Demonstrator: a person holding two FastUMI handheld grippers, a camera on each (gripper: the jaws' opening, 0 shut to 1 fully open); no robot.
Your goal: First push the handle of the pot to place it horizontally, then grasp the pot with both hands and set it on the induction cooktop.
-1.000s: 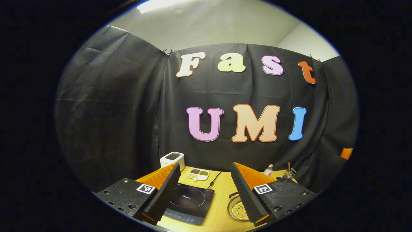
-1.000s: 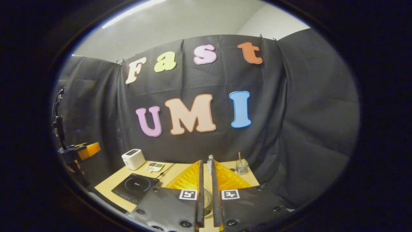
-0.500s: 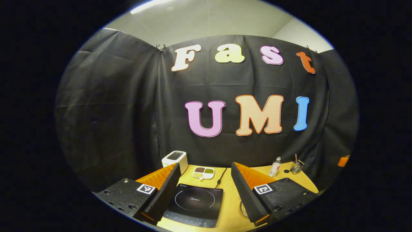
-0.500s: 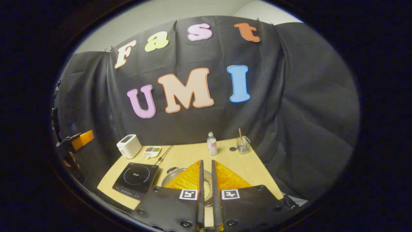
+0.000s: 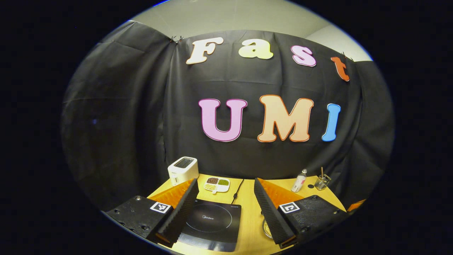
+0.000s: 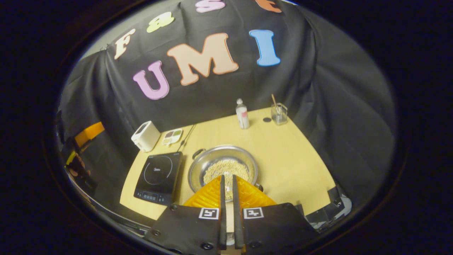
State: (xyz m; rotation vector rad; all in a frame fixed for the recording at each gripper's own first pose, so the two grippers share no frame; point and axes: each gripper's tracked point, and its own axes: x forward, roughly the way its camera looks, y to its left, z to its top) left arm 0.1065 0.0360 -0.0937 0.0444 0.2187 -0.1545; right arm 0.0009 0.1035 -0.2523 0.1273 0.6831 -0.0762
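Note:
A steel pot (image 6: 216,153) holding pale yellow grains stands mid-table, one small handle (image 6: 198,153) at its far left and another (image 6: 259,186) at its near right. Left of it lies the black induction cooktop (image 6: 159,173). My right gripper (image 6: 228,177) hovers above the pot's near rim, fingers together with nothing between them. My left gripper (image 5: 225,181) is open over the cooktop (image 5: 212,223), and a sliver of the pot (image 5: 266,228) peeks out beside its right finger. Far off at the left, the left gripper's orange part (image 6: 88,131) and a hand (image 6: 76,166) show.
The wooden table (image 6: 283,159) carries a white toaster (image 6: 145,136) and a divided dish of beans (image 6: 171,136) at the back left. A small bottle (image 6: 242,114) and a glass with a stick (image 6: 279,113) stand at the back right. A cord (image 5: 238,187) runs from the cooktop.
The right gripper view has tilted down, so the whole pot and table now show below it. The left gripper has shifted slightly over the cooktop. Both jaws are unchanged.

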